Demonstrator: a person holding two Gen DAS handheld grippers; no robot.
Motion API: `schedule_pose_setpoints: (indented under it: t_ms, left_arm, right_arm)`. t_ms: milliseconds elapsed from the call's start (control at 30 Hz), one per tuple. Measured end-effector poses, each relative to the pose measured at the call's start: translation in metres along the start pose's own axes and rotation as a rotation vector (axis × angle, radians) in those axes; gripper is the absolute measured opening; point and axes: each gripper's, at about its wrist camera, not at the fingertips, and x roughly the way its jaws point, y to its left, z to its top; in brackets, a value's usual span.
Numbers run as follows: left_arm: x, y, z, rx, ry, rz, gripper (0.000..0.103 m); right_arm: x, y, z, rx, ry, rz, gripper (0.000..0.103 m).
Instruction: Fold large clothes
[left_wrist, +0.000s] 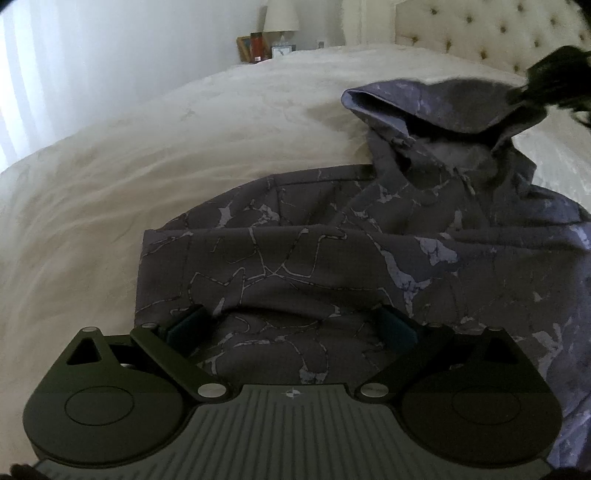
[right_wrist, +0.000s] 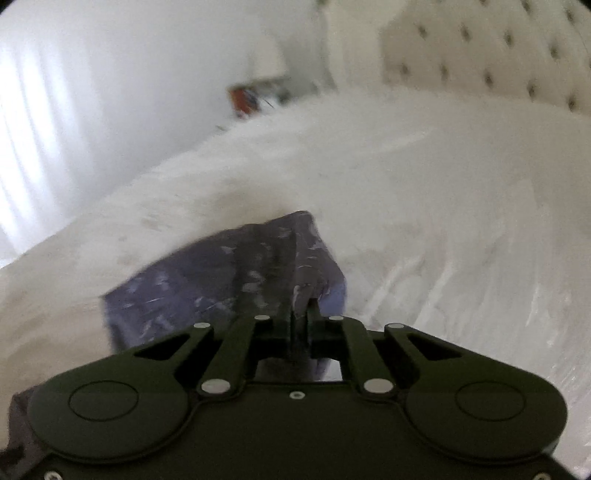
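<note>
Left wrist view shows the big white bed (left_wrist: 155, 177) with a purple hoodie (left_wrist: 332, 258) lying flat on it, sleeve folded across. The right gripper (right_wrist: 301, 310) has its jaws squeezed tight on the hood (left_wrist: 436, 99), lifting it. I think the next move is laying the hood down over the body. The left gripper (left_wrist: 291, 325) hangs wide open, holding nothing. No words show.

1. A bed (left_wrist: 155, 155) with a pale, softly rumpled cover (right_wrist: 443, 192) carries everything.
2. A dark purple marbled hoodie (left_wrist: 332, 258) lies on it, spread flat just ahead of the left tongs (left_wrist: 291, 325), hood farthest away.
</note>
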Motion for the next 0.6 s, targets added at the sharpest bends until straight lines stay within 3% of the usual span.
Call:
schedule_pose_setpoints:
  t_ms: [167,367,500,600]
  left_arm:
    - [-0.013,0.002,0.011,-0.004,0.028,-0.027,0.091]
    - [-0.05,0.015,0.028,-0.06,-0.01,-0.101,0.091]
    - [-0.067,0.018,0.042,-0.066,-0.041,-0.129,0.091]
    - [-0.072,0.015,0.051,-0.059,-0.059,-0.147,0.091]
  right_arm:
    - [-0.058,0.02,-0.015,-0.118,-0.083,0.066,0.011]
    - [-0.123,0.059,-0.055,-0.344,-0.162,0.124,0.011]
    - [-0.15,0.083,-0.099,-0.486,-0.158,0.157,0.011]
    - [-0.152,0.092,-0.131,-0.564,-0.1,0.16,0.012]
